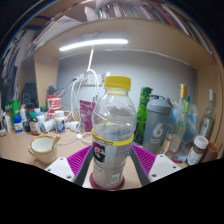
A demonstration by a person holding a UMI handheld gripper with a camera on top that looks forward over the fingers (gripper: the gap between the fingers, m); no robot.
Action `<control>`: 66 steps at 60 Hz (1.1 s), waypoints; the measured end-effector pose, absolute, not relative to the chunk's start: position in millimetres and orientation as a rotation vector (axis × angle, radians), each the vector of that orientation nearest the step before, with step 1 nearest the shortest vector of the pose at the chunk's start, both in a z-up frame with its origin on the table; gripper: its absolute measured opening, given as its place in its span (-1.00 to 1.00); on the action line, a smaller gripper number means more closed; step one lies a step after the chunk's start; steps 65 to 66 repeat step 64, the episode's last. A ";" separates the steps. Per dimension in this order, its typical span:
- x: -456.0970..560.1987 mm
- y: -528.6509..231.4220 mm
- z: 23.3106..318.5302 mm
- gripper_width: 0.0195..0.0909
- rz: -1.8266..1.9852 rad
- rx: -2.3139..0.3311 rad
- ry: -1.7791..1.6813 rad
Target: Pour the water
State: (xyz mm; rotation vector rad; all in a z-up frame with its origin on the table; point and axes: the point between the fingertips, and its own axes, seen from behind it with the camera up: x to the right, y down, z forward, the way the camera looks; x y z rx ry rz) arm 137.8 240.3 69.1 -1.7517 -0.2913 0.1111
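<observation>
1. A clear water bottle (pixel 112 135) with a yellow cap (pixel 118 84) is being held upright between the two pads of the hand-held gripper (pixel 112 163); both pads are being pressed against its lower body, so it is being pinched, not merely flanked.
2. The cap is being seen as on, so the pour itself is judged not yet begun; the carrying or positioning step is taken to be in hand.
3. A white bowl (pixel 44 149) is being noted ahead and to the left of the fingers, on the bench (pixel 15 150); it is being judged a likely receiver, though this cannot be confirmed.
4. The next move is judged to call for uncapping, then tilting over a vessel.
5. Room is being limited: a grey bottle (pixel 157 122) and other bottles are standing just right of the held bottle, and small jars (pixel 45 124) are crowding the far left. Open bench is being seen only near the bowl.
</observation>
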 end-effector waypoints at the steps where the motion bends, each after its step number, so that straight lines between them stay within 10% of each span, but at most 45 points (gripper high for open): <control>1: 139.0 238.2 68.2 0.82 0.112 -1.766 -0.286; 66: 191.9 -150.8 131.1 0.83 0.115 -1.687 -0.164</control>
